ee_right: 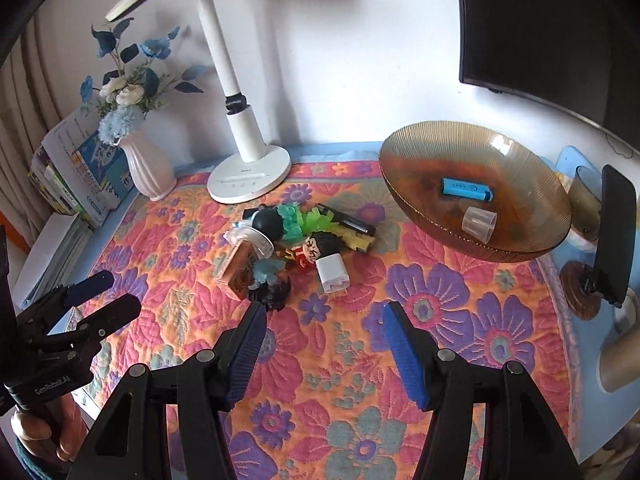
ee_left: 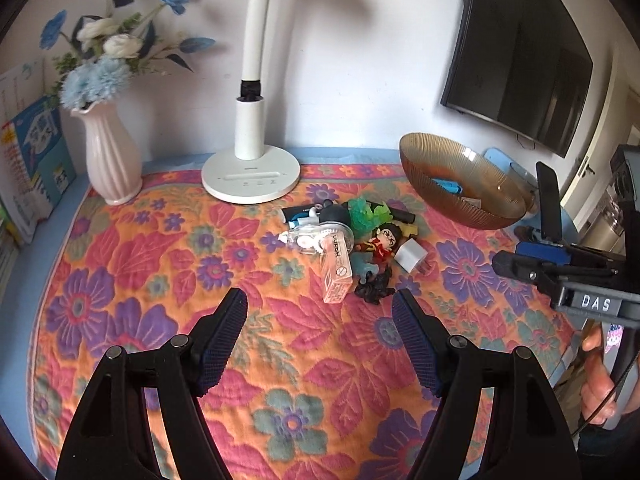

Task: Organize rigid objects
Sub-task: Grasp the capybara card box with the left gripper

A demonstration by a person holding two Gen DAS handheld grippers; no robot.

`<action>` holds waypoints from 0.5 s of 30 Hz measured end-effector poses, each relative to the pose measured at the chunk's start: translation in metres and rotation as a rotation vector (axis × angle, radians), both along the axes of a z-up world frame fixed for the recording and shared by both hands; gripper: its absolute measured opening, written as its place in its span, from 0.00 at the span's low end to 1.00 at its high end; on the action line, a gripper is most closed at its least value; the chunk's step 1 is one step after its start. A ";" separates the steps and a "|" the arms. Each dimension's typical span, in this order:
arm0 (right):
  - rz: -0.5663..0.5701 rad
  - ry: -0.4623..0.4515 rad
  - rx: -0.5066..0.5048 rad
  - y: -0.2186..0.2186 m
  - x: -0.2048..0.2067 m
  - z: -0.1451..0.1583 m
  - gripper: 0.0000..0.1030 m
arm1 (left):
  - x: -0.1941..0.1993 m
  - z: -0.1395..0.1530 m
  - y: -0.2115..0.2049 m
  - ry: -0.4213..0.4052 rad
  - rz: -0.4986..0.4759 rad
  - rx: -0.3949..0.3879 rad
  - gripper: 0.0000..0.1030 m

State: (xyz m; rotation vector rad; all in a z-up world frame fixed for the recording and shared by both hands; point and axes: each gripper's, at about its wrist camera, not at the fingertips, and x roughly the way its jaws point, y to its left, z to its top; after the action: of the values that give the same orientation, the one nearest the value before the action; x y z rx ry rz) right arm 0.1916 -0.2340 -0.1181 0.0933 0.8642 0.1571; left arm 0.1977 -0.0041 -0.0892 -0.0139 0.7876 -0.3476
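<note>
Two grippers over the tabletop, both angled down at a heap of small objects on a floral cloth (ee_left: 132, 264).

Left gripper (ee_left: 320, 304): jaws parted wide, nothing between the blue ribbed pads, no contact with any object. Bare cloth shows in the gap. Tips sit just short of the heap; nearest to them are a clear pink rectangular bottle (ee_left: 337, 270) lying flat and a small black figure (ee_left: 374, 288).

Right gripper (ee_right: 324, 316): jaws parted, somewhat narrower gap, empty, touching nothing. Cloth visible between the pads. A white USB charger plug (ee_right: 333, 273) lies just beyond the tips, prongs toward the camera.

Heap contents, packed together and touching: a correction tape dispenser (ee_left: 316, 238) of clear plastic, a black round-headed toy (ee_left: 338, 212), a green crinkled piece (ee_left: 366, 212), a red-robed cartoon figurine (ee_left: 380, 242), and a black pen-like stick (ee_right: 348, 222) at the rear. Exact stacking within the heap is hard to read.

Amber ribbed glass bowl (ee_right: 404, 192) stands on the cloth to the right of the heap, apart from it. Inside: a blue lighter (ee_right: 466, 190) and a small clear plastic cup (ee_right: 478, 220) on its side.

Back edge: white desk lamp (ee_left: 250, 176), pink fluted vase (ee_left: 112, 160) with blue and white artificial flowers. Dark monitor (ee_left: 520, 52) hangs on the wall.

Each gripper appears at the edge of the other's view, with a hand (ee_left: 598, 384) on the handle.
</note>
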 end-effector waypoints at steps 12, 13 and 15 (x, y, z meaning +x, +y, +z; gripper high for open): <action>0.046 0.086 -0.036 0.005 0.064 -0.052 0.51 | 0.069 -0.042 -0.039 0.102 -0.058 0.071 0.65; 0.049 0.095 -0.039 0.007 0.070 -0.056 0.51 | 0.073 -0.047 -0.042 0.109 -0.073 0.077 0.65; 0.056 0.106 -0.039 0.008 0.079 -0.063 0.51 | 0.078 -0.053 -0.044 0.122 -0.080 0.086 0.65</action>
State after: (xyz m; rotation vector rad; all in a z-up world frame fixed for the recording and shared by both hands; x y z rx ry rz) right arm 0.2709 -0.2257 -0.1811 0.0411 0.9757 0.1891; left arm 0.2760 -0.0483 -0.1425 0.0775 0.9248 -0.3914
